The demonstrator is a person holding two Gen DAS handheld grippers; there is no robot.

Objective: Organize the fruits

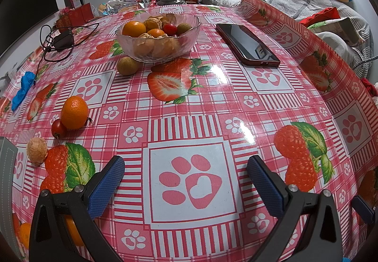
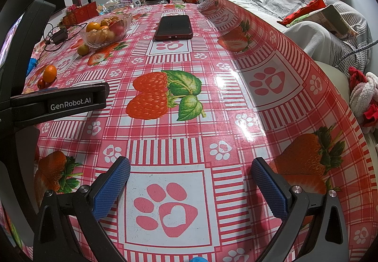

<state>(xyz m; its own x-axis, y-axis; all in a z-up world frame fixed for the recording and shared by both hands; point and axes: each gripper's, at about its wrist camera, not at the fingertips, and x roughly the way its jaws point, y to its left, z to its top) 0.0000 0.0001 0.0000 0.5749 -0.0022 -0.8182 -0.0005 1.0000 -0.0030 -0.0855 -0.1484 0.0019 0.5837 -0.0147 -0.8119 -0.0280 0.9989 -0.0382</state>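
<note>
A glass bowl (image 1: pixel 189 37) holding oranges, a cherry tomato and peels stands at the table's far middle; it also shows in the right wrist view (image 2: pixel 122 30). A green-yellow fruit (image 1: pixel 127 65) lies just in front of it. An orange (image 1: pixel 74 112), a cherry tomato (image 1: pixel 58 128) and a tan husked fruit (image 1: pixel 37 150) lie at the left. Another orange (image 1: pixel 70 229) is partly hidden behind my left finger. My left gripper (image 1: pixel 185 167) is open and empty above the cloth. My right gripper (image 2: pixel 190 168) is open and empty, with the left gripper's body (image 2: pixel 59 101) to its left.
A phone (image 1: pixel 246 43) lies right of the bowl. A charger with its cable (image 1: pixel 62 41) and a blue cloth (image 1: pixel 23 90) are at the far left. The tablecloth's edge curls up at the right (image 2: pixel 271 32), with a sofa (image 2: pixel 307 13) beyond.
</note>
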